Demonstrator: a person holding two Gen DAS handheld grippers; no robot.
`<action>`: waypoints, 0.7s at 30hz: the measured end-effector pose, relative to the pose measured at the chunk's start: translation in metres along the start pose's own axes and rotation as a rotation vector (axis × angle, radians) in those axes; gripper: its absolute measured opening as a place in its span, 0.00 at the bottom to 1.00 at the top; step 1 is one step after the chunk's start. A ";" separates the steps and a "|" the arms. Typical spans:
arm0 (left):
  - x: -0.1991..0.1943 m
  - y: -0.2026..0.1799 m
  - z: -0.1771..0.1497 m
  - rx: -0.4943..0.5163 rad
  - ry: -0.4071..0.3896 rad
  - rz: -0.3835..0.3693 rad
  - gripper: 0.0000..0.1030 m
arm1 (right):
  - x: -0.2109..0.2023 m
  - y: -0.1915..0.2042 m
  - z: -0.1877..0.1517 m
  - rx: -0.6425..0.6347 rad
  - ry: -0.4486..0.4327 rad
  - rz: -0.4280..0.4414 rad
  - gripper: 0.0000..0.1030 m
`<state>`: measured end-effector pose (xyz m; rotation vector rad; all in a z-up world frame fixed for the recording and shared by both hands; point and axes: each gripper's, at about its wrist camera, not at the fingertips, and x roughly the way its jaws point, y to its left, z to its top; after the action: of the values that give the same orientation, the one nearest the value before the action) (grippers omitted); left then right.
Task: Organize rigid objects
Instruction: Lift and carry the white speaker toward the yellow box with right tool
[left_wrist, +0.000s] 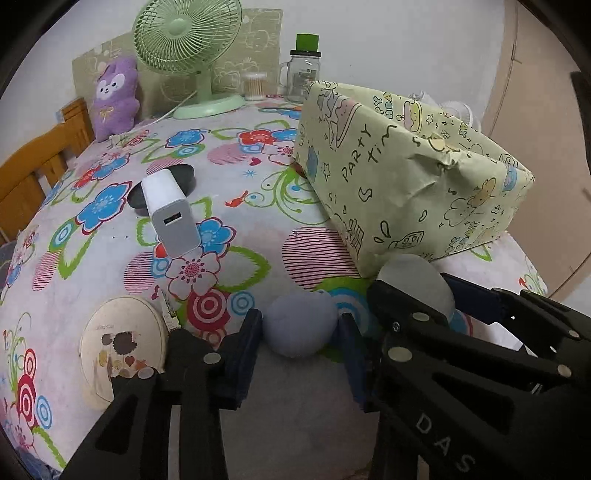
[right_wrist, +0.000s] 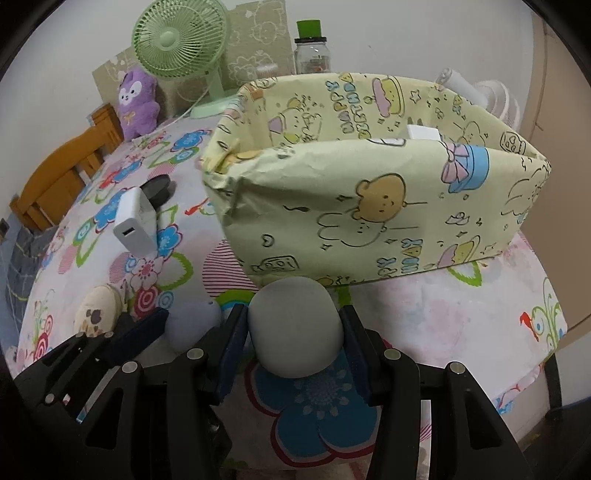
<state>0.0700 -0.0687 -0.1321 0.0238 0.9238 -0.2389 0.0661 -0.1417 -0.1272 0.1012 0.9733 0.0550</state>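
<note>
A pale blue-grey rounded object (left_wrist: 299, 328) rests on the flowered tablecloth, and my left gripper (left_wrist: 301, 326) is shut on it, its dark blue pads against both sides. My right gripper (right_wrist: 295, 325) is shut on a grey egg-shaped object (right_wrist: 295, 332), held just in front of the paper-wrapped open box (right_wrist: 369, 206). The left wrist view shows that grey object (left_wrist: 417, 284) to the right, close to the box (left_wrist: 406, 177). The two grippers stand side by side, nearly touching. A white charger (left_wrist: 170, 218) and a round cream tin (left_wrist: 122, 350) lie to the left.
Black discs (left_wrist: 162, 184) lie behind the charger. A green fan (left_wrist: 188, 48), a purple plush (left_wrist: 114, 96), a swab pot (left_wrist: 255, 86) and a green-lidded jar (left_wrist: 303, 70) line the back. A wooden chair (left_wrist: 40, 162) stands at the left edge. White items sit inside the box (right_wrist: 421, 133).
</note>
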 end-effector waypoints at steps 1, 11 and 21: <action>0.000 0.001 0.000 -0.006 0.000 -0.001 0.42 | 0.000 0.001 0.000 -0.002 -0.002 -0.001 0.52; -0.011 0.009 -0.001 -0.016 -0.022 0.021 0.42 | -0.012 0.010 -0.003 -0.016 -0.029 -0.006 0.52; -0.038 0.021 0.000 -0.034 -0.068 0.050 0.42 | -0.035 0.028 0.001 -0.040 -0.070 0.017 0.52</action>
<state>0.0524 -0.0412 -0.1033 0.0074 0.8588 -0.1766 0.0470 -0.1173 -0.0946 0.0746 0.9009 0.0859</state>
